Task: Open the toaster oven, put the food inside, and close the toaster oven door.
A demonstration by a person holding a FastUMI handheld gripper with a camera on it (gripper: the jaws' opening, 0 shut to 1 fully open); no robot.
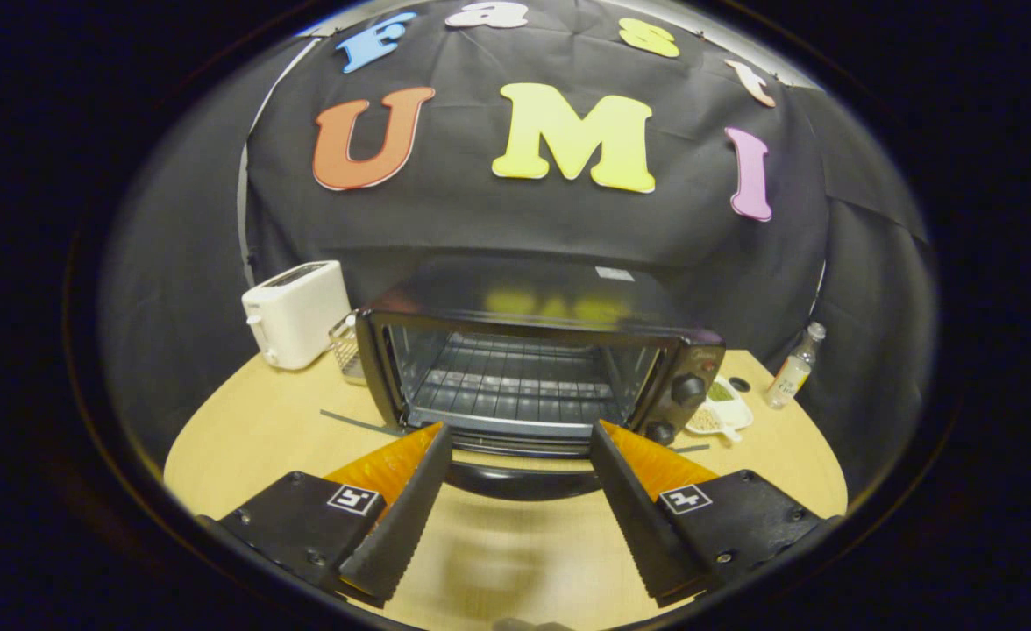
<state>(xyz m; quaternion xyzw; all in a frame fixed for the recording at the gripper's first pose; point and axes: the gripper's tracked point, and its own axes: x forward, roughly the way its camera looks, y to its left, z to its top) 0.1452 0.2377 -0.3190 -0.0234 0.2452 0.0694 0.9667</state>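
The black toaster oven point(533, 307) stands on the wooden table point(252, 438) just ahead of my fingers. Its door hangs open and folded down toward me, and the wire rack point(515, 386) inside is bare. The door's dark curved handle point(520, 482) lies between my two fingers without either one pressing on it. My gripper point(520, 431) is open wide, its tips close to the oven's front opening. A small white dish of food point(724, 407) sits on the table right beside the oven's knob side.
A white pop-up toaster point(296, 311) stands to the left of the oven, with a small wire basket point(346, 349) between them. A clear bottle point(793, 368) stands on the table beyond the dish, near the edge. Black cloth walls close the booth behind.
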